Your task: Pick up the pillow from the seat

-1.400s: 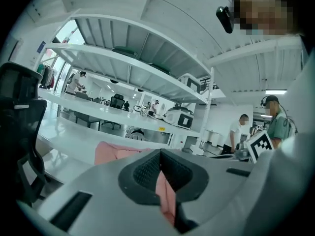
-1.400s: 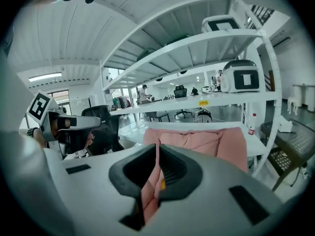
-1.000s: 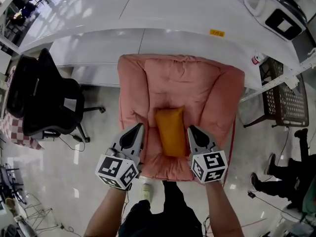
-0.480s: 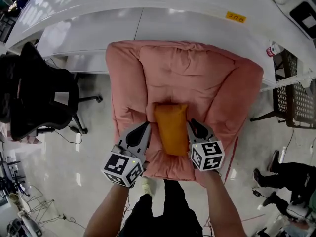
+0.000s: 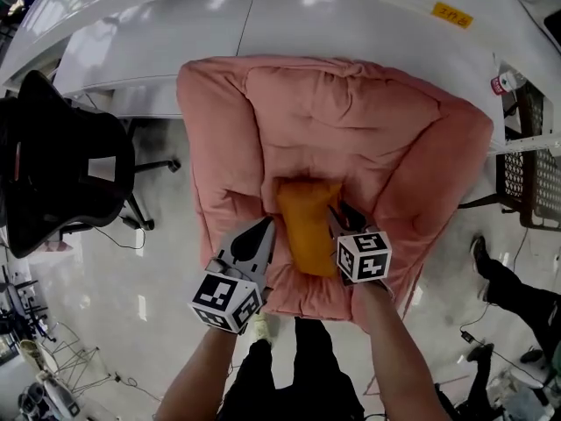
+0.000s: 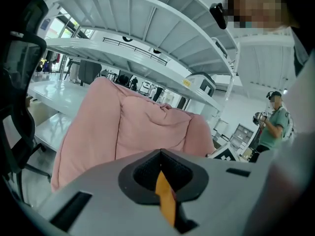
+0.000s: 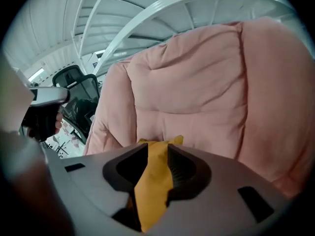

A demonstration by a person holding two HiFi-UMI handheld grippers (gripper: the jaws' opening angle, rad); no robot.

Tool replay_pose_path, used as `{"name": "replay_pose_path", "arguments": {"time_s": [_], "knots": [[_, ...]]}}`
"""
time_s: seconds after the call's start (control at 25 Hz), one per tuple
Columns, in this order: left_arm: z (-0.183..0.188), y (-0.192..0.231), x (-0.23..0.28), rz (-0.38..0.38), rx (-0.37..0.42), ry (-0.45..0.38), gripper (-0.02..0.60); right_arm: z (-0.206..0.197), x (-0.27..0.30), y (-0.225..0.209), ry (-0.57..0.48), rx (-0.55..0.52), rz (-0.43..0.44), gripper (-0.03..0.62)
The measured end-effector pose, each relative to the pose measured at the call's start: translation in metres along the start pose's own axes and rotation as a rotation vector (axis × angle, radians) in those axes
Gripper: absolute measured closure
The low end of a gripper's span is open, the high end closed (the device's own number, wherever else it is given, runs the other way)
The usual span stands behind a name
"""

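A black office chair (image 5: 61, 178) stands at the left edge. A long white table (image 5: 263, 11) crosses the top, with a small yellow label (image 5: 451, 14) at upper right. A person's legs (image 5: 526, 301) show at lower right.

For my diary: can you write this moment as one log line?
left hand-held gripper: shut on pillow | right hand-held gripper: shut on pillow | pillow: on pink seat

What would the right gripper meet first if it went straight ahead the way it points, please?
The right gripper is shut on the pillow. It would probably press the pillow into the back of the pink armchair, though the depth is unclear.
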State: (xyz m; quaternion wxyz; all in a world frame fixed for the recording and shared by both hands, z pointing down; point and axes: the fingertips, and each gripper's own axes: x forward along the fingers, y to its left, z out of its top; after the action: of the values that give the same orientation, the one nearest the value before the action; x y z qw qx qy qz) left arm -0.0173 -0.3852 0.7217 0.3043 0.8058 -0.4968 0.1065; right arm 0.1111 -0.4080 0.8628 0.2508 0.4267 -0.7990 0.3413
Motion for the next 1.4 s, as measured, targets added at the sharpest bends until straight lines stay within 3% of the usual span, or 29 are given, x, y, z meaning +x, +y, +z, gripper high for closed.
{"name": "replay_pose_path", "arguments": {"time_s": [0.16, 0.36, 0.52, 0.72, 0.92, 1.4], "knots": [[-0.01, 0.003, 0.002, -0.003, -0.009, 0.015, 0.575, -0.01, 0.026, -0.011, 0.048, 0.054, -0.014, 0.466], [-0.019, 0.01, -0.001, 0.01, -0.029, 0.03, 0.575, -0.014, 0.044, -0.015, 0.083, 0.103, -0.011, 0.38], [-0.022, 0.013, -0.004, 0.016, -0.033, 0.033, 0.575, -0.022, 0.056, -0.014, 0.121, 0.105, -0.02, 0.375], [-0.024, 0.014, -0.006, 0.026, -0.038, 0.035, 0.575, -0.026, 0.062, -0.016, 0.167, 0.099, -0.034, 0.464], [-0.029, 0.014, -0.018, 0.029, -0.043, 0.037, 0.575, -0.032, 0.058, -0.009, 0.15, 0.068, -0.054, 0.541], [-0.025, 0.0, -0.053, -0.002, -0.038, 0.019, 0.575, -0.037, 0.003, 0.021, 0.08, 0.01, -0.038, 0.565]]}}
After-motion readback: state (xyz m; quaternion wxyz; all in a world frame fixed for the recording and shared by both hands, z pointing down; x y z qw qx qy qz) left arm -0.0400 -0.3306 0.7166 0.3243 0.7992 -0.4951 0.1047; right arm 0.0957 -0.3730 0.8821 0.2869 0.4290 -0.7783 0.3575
